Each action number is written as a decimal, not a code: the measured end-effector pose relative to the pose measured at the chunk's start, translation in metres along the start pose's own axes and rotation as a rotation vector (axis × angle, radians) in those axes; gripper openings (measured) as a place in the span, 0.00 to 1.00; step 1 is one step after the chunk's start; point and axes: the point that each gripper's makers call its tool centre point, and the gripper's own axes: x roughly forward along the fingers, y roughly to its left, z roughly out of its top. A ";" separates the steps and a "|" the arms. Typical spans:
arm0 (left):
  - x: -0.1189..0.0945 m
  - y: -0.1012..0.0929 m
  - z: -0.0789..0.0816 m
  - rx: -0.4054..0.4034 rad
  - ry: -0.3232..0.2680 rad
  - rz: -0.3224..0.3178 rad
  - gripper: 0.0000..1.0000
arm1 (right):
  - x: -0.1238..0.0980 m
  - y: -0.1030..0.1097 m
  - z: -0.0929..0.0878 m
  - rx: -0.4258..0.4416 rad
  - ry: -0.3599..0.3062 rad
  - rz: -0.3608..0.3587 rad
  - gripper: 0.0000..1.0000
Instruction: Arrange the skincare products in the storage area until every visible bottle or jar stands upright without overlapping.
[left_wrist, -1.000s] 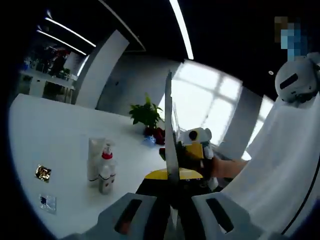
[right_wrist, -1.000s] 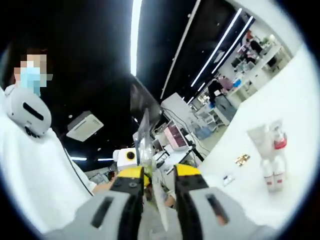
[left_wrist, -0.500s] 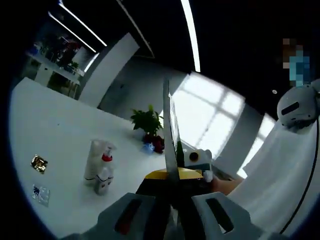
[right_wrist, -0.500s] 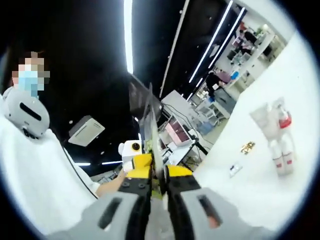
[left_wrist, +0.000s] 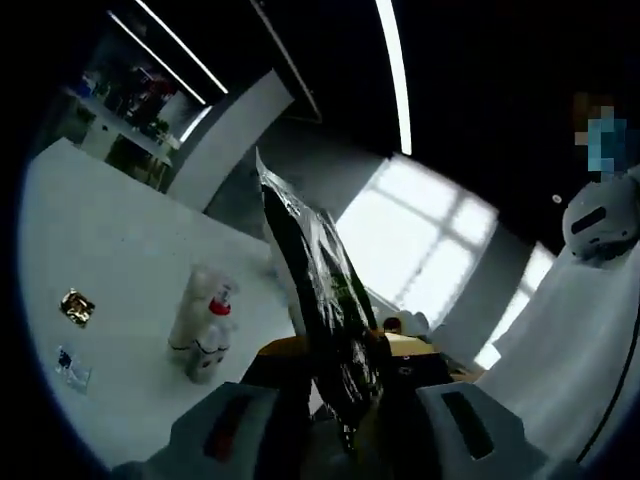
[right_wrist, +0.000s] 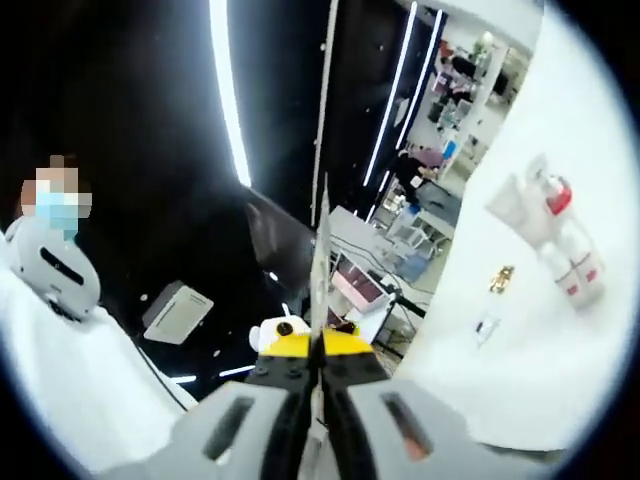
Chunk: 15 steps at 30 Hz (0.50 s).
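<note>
Glossy dark sachet (left_wrist: 325, 300) being gripped mid-air between left tongs (left_wrist: 345, 420) and right tongs (right_wrist: 318, 400), both clenched on it, spray bottles (left_wrist: 203, 325) being left upright on white tabletop (left_wrist: 120, 290) at nine o'clock.

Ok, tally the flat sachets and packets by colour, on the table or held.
Gold sachet: 1
Pale sachet: 1
Dark packet, held up off the table: 1
Total: 3
</note>
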 end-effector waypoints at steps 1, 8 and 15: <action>0.000 0.001 -0.004 -0.009 0.005 0.003 0.25 | 0.000 -0.002 0.001 0.002 -0.005 -0.005 0.01; -0.010 0.008 -0.013 -0.064 -0.027 0.032 0.18 | 0.000 -0.014 -0.001 0.033 -0.012 -0.050 0.01; -0.019 0.016 -0.004 -0.090 -0.074 0.056 0.02 | 0.007 -0.022 -0.006 0.021 0.013 -0.080 0.01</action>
